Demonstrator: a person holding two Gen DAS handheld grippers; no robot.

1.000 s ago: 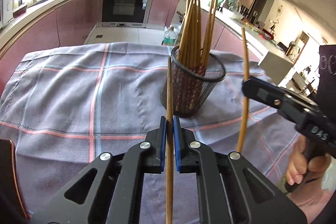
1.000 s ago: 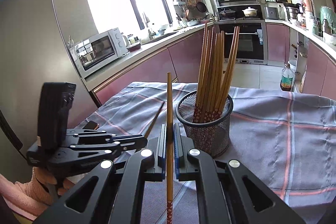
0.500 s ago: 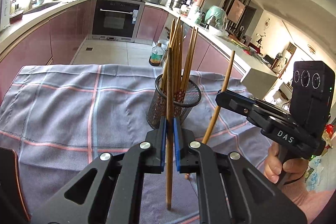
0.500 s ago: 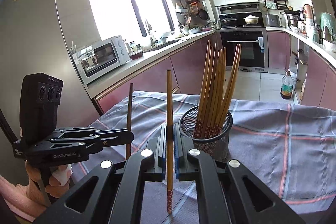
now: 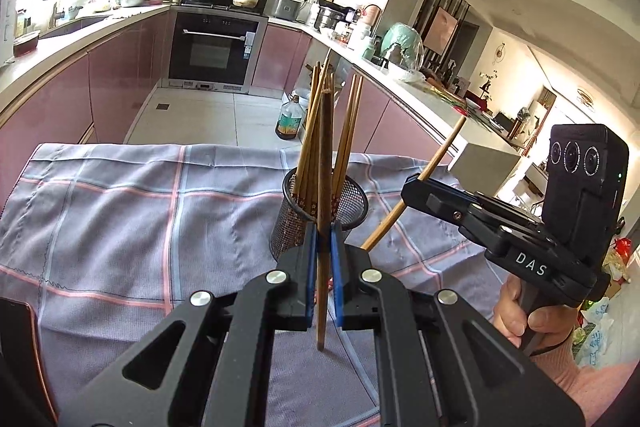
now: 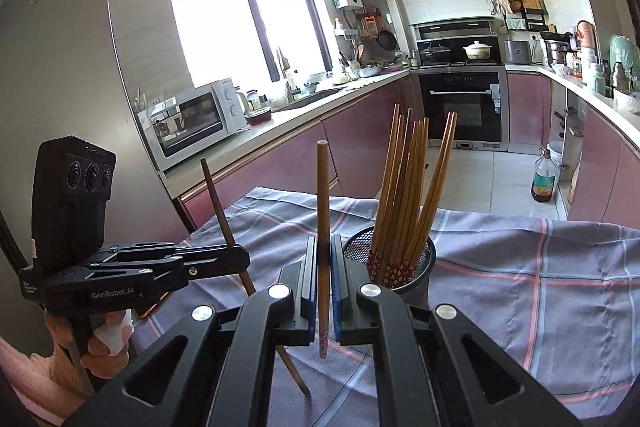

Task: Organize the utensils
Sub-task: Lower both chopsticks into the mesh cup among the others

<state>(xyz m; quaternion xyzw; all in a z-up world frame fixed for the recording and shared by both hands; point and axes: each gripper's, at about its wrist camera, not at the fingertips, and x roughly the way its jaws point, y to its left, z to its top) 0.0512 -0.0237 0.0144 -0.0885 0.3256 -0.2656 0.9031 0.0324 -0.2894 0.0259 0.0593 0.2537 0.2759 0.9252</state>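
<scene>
Two grippers (image 5: 323, 279) (image 6: 323, 283) each clamp one chopstick (image 5: 325, 187) (image 6: 323, 227).

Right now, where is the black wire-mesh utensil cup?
The black wire-mesh utensil cup stands on the grey checked cloth, just beyond the left gripper in its view and slightly right of the right gripper in the other, holding brown chopsticks.

I'm seeing brown chopsticks (image 6: 404, 187) with red, white-flowered ends showing through a black mesh holder (image 6: 420, 267), a grey-blue cloth (image 5: 120, 211) crossed by pink and pale blue lines, and my blue-padded black grippers (image 5: 325, 279).
</scene>
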